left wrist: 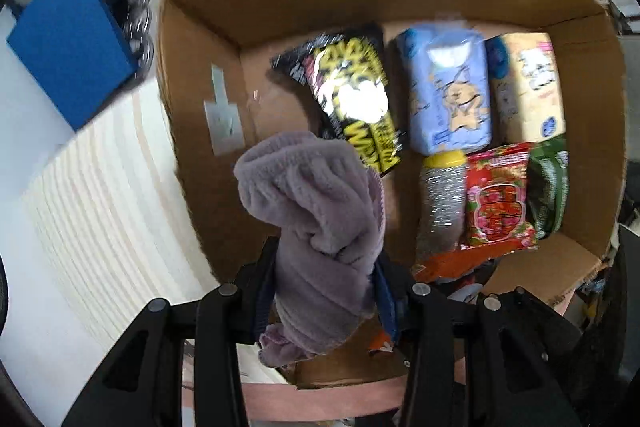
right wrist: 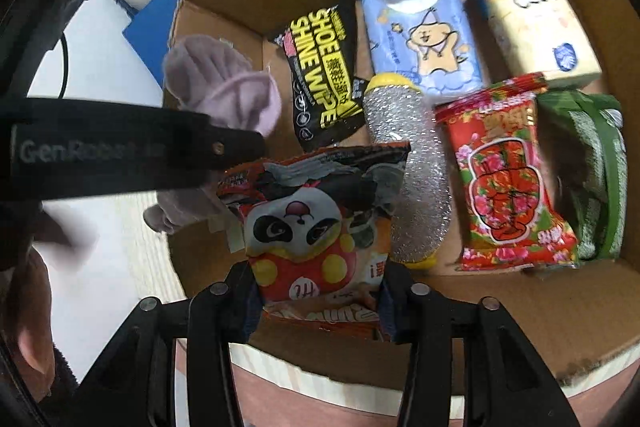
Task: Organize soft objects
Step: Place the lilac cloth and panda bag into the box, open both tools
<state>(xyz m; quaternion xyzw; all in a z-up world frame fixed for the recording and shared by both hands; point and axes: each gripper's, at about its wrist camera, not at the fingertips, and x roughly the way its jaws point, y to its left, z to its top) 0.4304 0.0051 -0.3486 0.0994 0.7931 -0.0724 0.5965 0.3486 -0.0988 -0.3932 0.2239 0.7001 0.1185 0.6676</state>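
Note:
My left gripper (left wrist: 324, 291) is shut on a lilac fleece cloth (left wrist: 316, 211) and holds it over the near left part of an open cardboard box (left wrist: 192, 99). In the right wrist view the cloth (right wrist: 224, 83) shows behind the left gripper's black finger (right wrist: 132, 147). My right gripper (right wrist: 320, 303) is shut on a panda snack packet (right wrist: 316, 227), held over the box's near edge (right wrist: 520, 319). The packet's orange edge also shows in the left wrist view (left wrist: 448, 265).
In the box lie a black shoe-shine wipe pack (right wrist: 320, 67), a blue tissue pack (right wrist: 420, 31), a cream tissue pack (right wrist: 532, 15), a silver scrubber (right wrist: 416, 171), a red floral packet (right wrist: 508, 175) and a green pack (right wrist: 596, 171). A blue box (left wrist: 68, 43) stands left.

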